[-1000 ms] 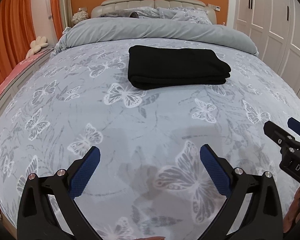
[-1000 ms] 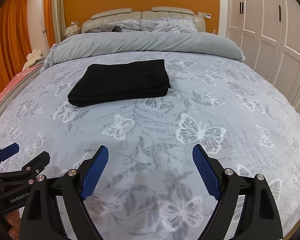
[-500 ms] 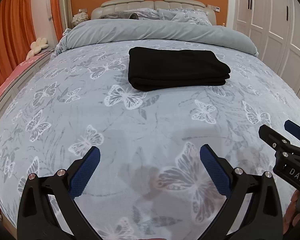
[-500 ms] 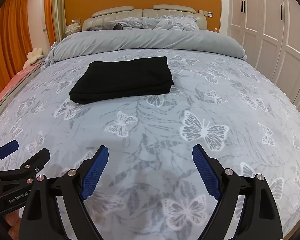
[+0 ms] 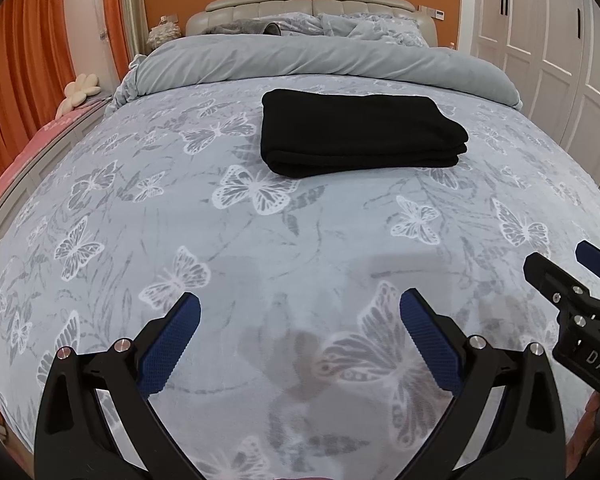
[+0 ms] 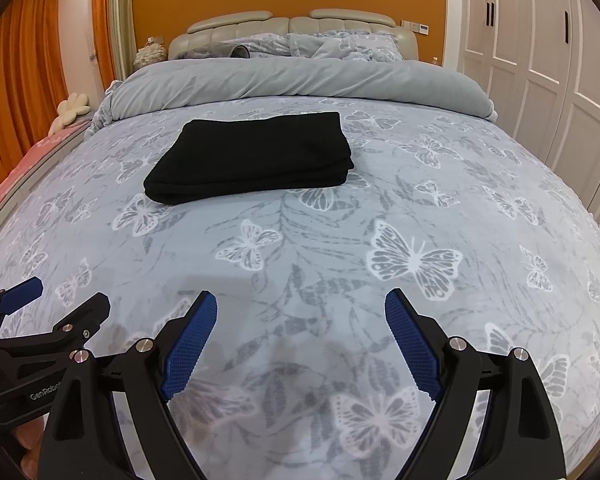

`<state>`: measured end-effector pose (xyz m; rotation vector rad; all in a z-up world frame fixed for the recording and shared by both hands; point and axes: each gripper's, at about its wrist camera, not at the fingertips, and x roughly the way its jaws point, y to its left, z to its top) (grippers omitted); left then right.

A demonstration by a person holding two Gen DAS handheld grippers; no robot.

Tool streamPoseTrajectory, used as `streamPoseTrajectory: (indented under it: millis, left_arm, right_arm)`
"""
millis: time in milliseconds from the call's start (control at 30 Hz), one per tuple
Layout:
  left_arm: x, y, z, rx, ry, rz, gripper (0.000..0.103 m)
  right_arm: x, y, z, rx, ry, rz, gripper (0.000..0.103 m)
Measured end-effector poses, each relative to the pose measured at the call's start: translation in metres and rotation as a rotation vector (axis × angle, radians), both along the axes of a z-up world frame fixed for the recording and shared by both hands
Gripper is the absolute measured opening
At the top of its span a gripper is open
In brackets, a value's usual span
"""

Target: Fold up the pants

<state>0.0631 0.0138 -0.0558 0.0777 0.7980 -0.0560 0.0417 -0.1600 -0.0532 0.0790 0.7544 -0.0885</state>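
- Black knit pants (image 5: 360,132), folded into a flat layered rectangle, lie well ahead of both grippers on the grey butterfly-print bedspread (image 5: 260,264).
- Left gripper (image 5: 300,312): fingers spread apart, holding nothing.
- Right gripper (image 6: 300,308): likewise apart and empty, beside the left; folding looks complete, hence the standoff.

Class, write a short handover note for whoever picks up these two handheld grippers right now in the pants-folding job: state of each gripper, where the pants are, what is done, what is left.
Left gripper: jaws wide open, empty, hovering over the near part of the bed.
Right gripper: jaws wide open, empty, beside the left one at about the same height.
Pants: black, folded into a compact layered rectangle, lying flat on the butterfly bedspread toward the head end, in front of the rolled-back grey duvet. Neither gripper touches them.
Done: the folding looks complete; edges appear fairly even.
Left: probably nothing but a check of the stack, or tidying a layer if one has slipped.
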Motion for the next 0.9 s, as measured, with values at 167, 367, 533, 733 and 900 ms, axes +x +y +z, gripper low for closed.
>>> streamPoseTrajectory:
  millis: [167,367,533,733,900]
  left_arm:
    - [0.0013,0.0006,-0.0011,0.01,-0.003,0.005,0.098]
    - [0.0028,0.0003,-0.0035,0.029,0.0,0.015,0.098]
    - [0.0024,-0.0007,-0.0046,0.041,-0.005,0.022,0.098]
    - [0.0015,0.0018,-0.0023,-0.001,-0.008,0.003,0.097]
    - [0.0013,0.0012,0.0005,0.007,-0.018,-0.001,0.096]
  right_arm:
    - [-0.0002,0.0006,-0.0001,0.0,0.0,0.0,0.084]
    - [-0.0008,0.0021,-0.0021,-0.003,0.005,0.005,0.084]
    - [-0.0009,0.0029,-0.0029,-0.003,0.005,0.006,0.084]
    - [-0.0006,0.0016,-0.0025,-0.003,0.006,0.007,0.084]
    - [-0.0007,0.0016,-0.0024,-0.002,0.006,0.007,0.084]
